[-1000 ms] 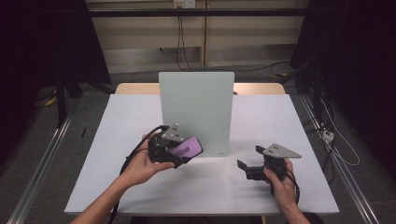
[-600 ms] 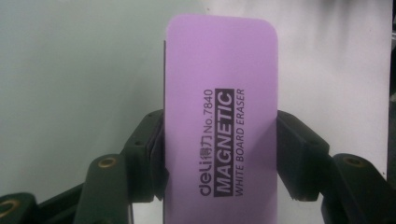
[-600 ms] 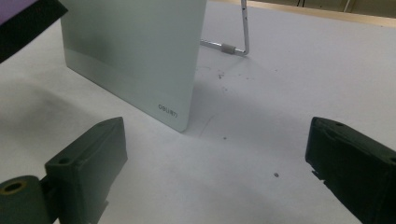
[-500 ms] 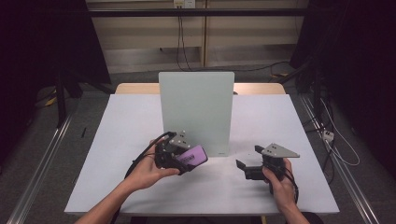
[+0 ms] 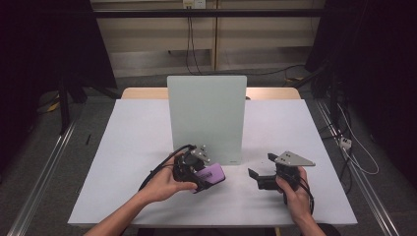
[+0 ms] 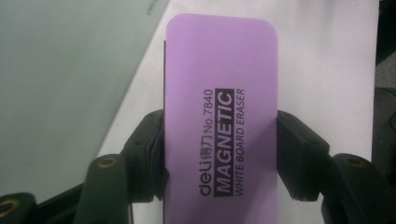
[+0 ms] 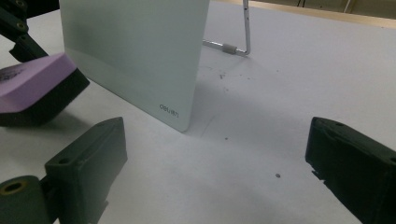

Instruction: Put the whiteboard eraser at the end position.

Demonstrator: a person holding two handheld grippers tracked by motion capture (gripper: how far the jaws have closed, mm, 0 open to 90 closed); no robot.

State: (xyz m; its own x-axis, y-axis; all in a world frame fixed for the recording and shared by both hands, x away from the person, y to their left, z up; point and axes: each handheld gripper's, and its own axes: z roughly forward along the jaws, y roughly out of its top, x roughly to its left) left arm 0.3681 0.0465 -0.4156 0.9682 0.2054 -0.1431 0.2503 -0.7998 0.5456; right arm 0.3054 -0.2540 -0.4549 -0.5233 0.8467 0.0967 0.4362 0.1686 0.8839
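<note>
A purple whiteboard eraser (image 5: 213,173) with a black felt underside is clamped across its width by my left gripper (image 5: 202,178), low over the table just in front of the board's lower left corner. In the left gripper view the eraser (image 6: 219,116) reads "MAGNETIC WHITE BOARD ERASER" and both pads press its long sides. A pale green glass whiteboard (image 5: 206,118) stands upright at the table's middle. My right gripper (image 5: 261,166) rests at the front right, open, with bare table between its jaws (image 7: 217,140). Its view shows the eraser (image 7: 32,79) at far left.
The white table (image 5: 133,137) has free room left and right of the board. A metal wire stand (image 7: 245,32) props the board (image 7: 135,51) from behind. Dark floor, rails and cables surround the table.
My left gripper, still holding the eraser, has come down and toward the front of the table, slightly to the right. The right gripper has stayed put.
</note>
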